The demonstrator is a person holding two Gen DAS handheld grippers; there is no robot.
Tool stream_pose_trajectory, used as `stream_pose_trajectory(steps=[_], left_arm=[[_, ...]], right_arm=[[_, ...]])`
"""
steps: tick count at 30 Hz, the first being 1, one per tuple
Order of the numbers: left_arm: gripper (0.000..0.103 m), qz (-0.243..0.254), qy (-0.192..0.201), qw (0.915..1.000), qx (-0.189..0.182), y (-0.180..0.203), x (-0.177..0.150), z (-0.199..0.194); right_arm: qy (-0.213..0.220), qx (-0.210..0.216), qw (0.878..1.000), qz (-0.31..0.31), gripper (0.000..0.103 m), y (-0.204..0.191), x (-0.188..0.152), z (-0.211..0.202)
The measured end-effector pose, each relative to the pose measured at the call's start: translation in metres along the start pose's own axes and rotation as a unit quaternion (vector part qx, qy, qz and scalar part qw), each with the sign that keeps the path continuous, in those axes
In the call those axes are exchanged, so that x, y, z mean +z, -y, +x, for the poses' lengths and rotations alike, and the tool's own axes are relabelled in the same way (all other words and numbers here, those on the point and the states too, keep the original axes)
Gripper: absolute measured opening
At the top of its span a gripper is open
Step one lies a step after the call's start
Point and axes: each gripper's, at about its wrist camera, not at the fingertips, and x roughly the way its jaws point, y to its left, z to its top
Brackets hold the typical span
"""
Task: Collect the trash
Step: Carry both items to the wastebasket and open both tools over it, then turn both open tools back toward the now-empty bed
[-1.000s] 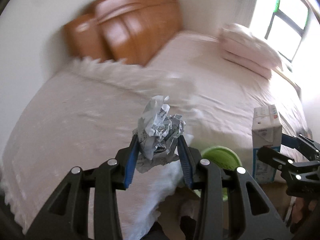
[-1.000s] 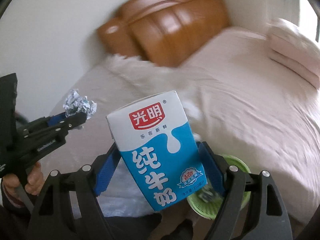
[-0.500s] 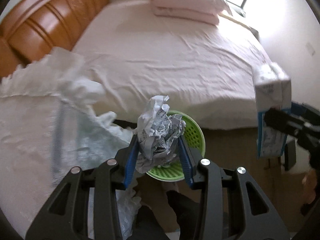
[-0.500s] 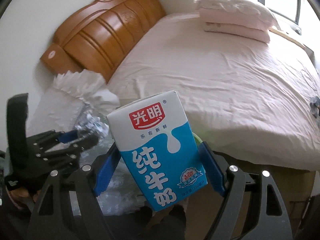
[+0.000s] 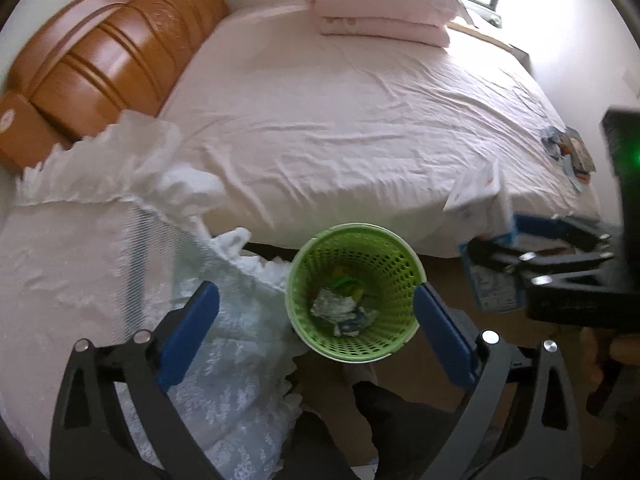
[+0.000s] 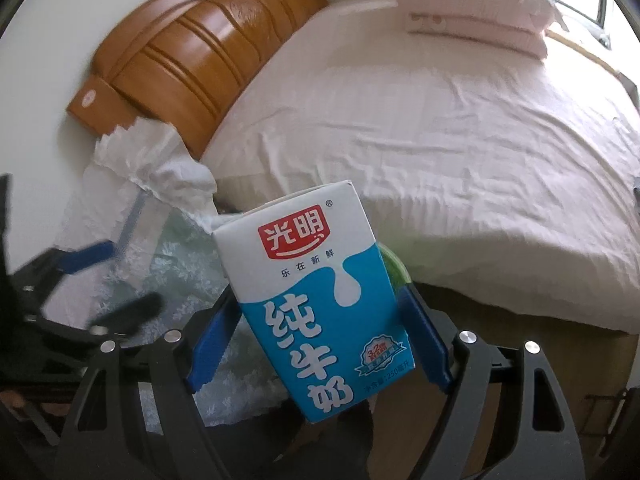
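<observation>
My left gripper [image 5: 316,320] is open wide and empty, right above a green mesh bin [image 5: 396,340] on the floor beside the bed. A crumpled paper ball [image 5: 332,306] lies in the bin with other scraps. My right gripper [image 6: 320,340] is shut on a blue and white milk carton [image 6: 316,300] and holds it tilted. In the left wrist view the carton [image 5: 486,240] and the right gripper [image 5: 496,248] are to the right of the bin. In the right wrist view the bin's rim [image 6: 394,268] peeks out behind the carton, and the left gripper [image 6: 108,276] is at left.
A bed with a pink sheet [image 5: 360,120] lies behind the bin, with folded pillows [image 5: 380,12] and a wooden headboard [image 5: 112,60]. A table under white lace cloth [image 5: 80,260] stands to the left. Some small items [image 5: 568,152] lie at the bed's right edge.
My left gripper opened and the crumpled paper ball dropped from it into the green bin. The right gripper still holds the carton and has come nearer to the bin.
</observation>
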Motion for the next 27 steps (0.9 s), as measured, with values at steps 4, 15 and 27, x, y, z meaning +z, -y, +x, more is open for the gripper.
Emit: stream_pose_trajectory(steps=[4, 15, 27], left_arm=[[0.095, -0.028, 0.01, 0.9994, 0.015, -0.022, -0.006, -0.015], [0.095, -0.101, 0.04, 0.993, 0.046, -0.073, -0.022, -0.05], [0.095, -0.256, 0.143, 0.937, 0.189, -0.184, -0.074, -0.176]], right_arm=[[-0.023, -0.001, 1.0, 0.014, 0.096, -0.005, 0.002, 0.02], [-0.041, -0.017, 0.999, 0.01, 0.1, -0.038, 0.01, 0.034], [0.012, 0.05, 0.974, -0.22, 0.1, -0.243, 0.04, -0.012]])
